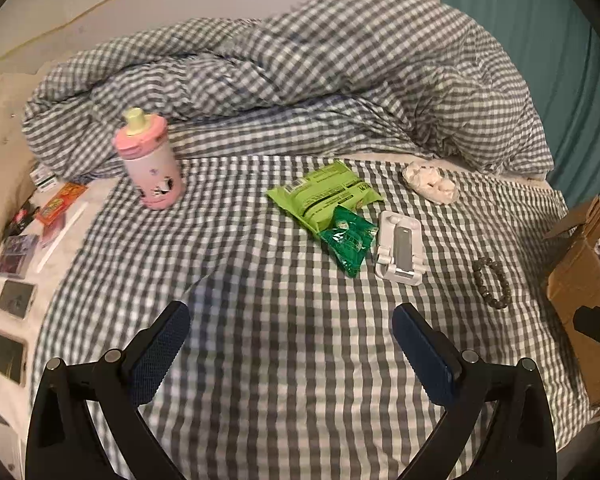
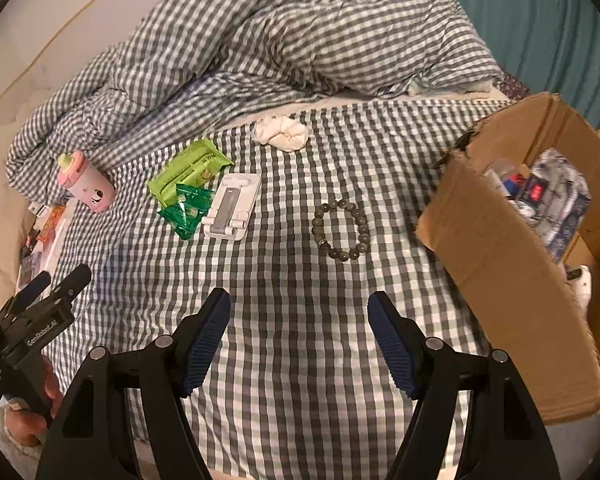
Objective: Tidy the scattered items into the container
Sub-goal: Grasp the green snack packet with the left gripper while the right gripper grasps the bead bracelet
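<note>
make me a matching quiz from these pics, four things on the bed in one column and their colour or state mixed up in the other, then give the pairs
Things:
1. bottle
2. bead bracelet
3. phone stand
4. cardboard box

Descriptions:
A. white, folded flat beside the green packets
B. brown, open at the top, with items already inside
C. pink with a pale yellow cap, standing upright
D. dark olive ring lying alone on the checked sheet

Pairs: 1-C, 2-D, 3-A, 4-B
</note>
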Tool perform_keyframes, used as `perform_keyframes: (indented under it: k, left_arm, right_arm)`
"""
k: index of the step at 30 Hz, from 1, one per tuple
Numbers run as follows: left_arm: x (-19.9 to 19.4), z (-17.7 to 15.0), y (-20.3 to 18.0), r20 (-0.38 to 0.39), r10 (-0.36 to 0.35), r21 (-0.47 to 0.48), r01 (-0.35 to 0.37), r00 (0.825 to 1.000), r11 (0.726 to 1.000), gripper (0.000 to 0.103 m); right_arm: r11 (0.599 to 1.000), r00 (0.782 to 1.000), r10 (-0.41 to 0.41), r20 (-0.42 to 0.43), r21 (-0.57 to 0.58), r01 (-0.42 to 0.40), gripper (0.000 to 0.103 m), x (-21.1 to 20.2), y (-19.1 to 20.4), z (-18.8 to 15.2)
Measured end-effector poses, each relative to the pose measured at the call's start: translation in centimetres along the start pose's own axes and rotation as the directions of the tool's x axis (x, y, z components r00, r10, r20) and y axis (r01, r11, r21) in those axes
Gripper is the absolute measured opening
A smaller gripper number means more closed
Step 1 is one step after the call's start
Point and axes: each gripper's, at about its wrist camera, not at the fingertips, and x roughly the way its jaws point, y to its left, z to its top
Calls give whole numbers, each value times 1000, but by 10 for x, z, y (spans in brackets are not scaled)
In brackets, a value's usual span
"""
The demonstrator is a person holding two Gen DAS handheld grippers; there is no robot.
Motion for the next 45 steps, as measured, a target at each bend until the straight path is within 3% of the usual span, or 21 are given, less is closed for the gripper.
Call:
perform_keyframes:
  k: [16,25,27,28,29,30,34,41,45]
  left_arm:
    - [152,25,-43,-89,-20,56,25,996,998,103]
    - [192,22,-40,-132,-46,25,50,990,998,102]
    - [191,22,-41,-125,-55,35,59,991,998,83]
    - [189,23,-42,-122,-60,46,66,991,997,52]
    - [186,24,-44,-119,-59,63,66,991,996,27]
    - [183,25,-46,-122,-59,76,69,991,995,20]
    - [168,24,-49,-113,-75,89,85,991,992,14]
    - [134,24,-45,-74,-83,87,89,994,992,14]
    - [122,26,-42,-69,-66,95,73,995,993,14]
  right_arm:
    - [998,990,-61,-123,16,63,71,96,-22,31]
    - [999,986,-46,-161,6,47,71,127,-25,36]
    - [999,985,-45,-168,10,48,71,131,-26,36]
    - [999,984,-44,-171,12,47,71,132,-27,35]
    - [999,984,-44,-172,15,48,71,133,-27,35]
    - [999,984,-45,-173,16,49,71,134,-27,35]
    - [999,984,-49,-172,15,52,71,136,-27,36]
    - [996,981,-92,-168,-15,91,71,155,-26,47]
    - [991,969,-135,-205,-36,131,73,178,-26,52]
